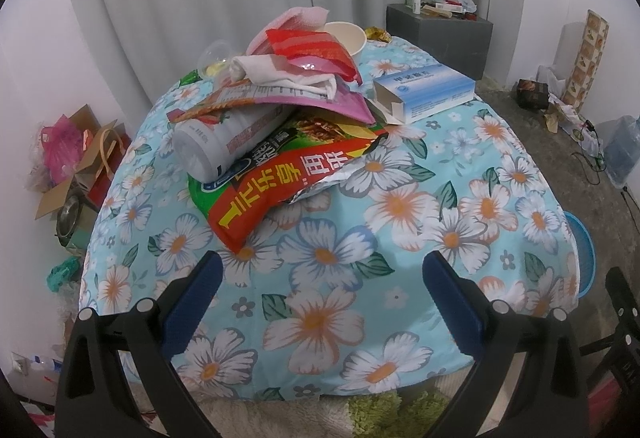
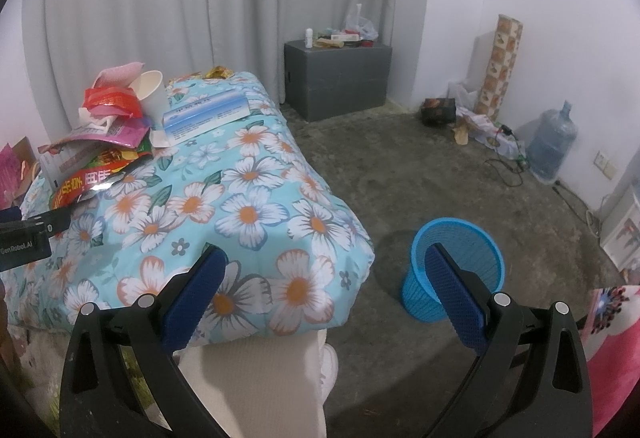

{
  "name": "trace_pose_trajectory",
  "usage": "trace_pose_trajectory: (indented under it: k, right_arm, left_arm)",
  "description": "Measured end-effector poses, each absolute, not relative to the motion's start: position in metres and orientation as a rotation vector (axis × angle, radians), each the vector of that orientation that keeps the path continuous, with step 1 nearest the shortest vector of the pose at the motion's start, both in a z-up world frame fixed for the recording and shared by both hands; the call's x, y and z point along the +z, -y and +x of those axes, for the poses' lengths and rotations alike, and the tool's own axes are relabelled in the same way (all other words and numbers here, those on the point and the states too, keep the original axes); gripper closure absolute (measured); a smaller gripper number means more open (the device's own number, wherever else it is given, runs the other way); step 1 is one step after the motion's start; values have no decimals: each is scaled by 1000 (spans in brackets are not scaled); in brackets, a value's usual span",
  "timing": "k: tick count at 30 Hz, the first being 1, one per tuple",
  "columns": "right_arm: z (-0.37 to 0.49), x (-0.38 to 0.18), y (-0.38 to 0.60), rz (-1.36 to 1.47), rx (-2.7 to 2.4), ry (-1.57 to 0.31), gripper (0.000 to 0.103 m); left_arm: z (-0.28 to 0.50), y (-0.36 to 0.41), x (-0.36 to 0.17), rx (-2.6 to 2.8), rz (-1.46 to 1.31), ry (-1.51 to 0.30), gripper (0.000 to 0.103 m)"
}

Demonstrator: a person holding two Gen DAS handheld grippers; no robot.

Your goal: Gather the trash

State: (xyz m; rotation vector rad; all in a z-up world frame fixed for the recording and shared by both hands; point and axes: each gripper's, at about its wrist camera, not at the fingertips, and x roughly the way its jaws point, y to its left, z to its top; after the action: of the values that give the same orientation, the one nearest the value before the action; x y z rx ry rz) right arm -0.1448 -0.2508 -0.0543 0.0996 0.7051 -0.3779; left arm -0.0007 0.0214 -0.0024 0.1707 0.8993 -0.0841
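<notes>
A heap of trash lies on the floral-covered table (image 1: 400, 222): a red and green snack bag (image 1: 280, 174), a grey-white bottle (image 1: 224, 146) lying on it, pink wrappers (image 1: 320, 54), a paper cup (image 1: 346, 36) and a blue-white carton (image 1: 424, 92). My left gripper (image 1: 322, 274) is open and empty over the table's near part, short of the snack bag. My right gripper (image 2: 326, 266) is open and empty at the table's right corner. The blue mesh bin (image 2: 456, 266) stands on the floor behind its right finger (image 2: 452, 290). The heap shows in the right wrist view (image 2: 108, 134) at far left.
A grey box (image 2: 338, 78) with clutter stands by the curtain. A water jug (image 2: 554, 144), cables and a patterned tube (image 2: 500, 66) line the right wall. Bags and cardboard (image 1: 80, 158) lie on the floor left of the table. The left gripper's body (image 2: 28, 234) shows at the left edge.
</notes>
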Motion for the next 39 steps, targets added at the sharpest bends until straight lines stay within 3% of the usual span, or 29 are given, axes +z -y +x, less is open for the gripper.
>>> trace_pose_trajectory:
  k: [20,30,39]
  right_arm:
    - [-84,-33,198,199,-306,-758,8]
    - [-41,-25,206,206,-289,-762,8]
    - [-13,-14,204,178,-253,-744,8]
  left_arm:
    - [56,-59,-6,-130,94,-945,5]
    - [83,-100,27,-383,-143,-769,5]
    - [118,-124,42,-382,-209,-739,5]
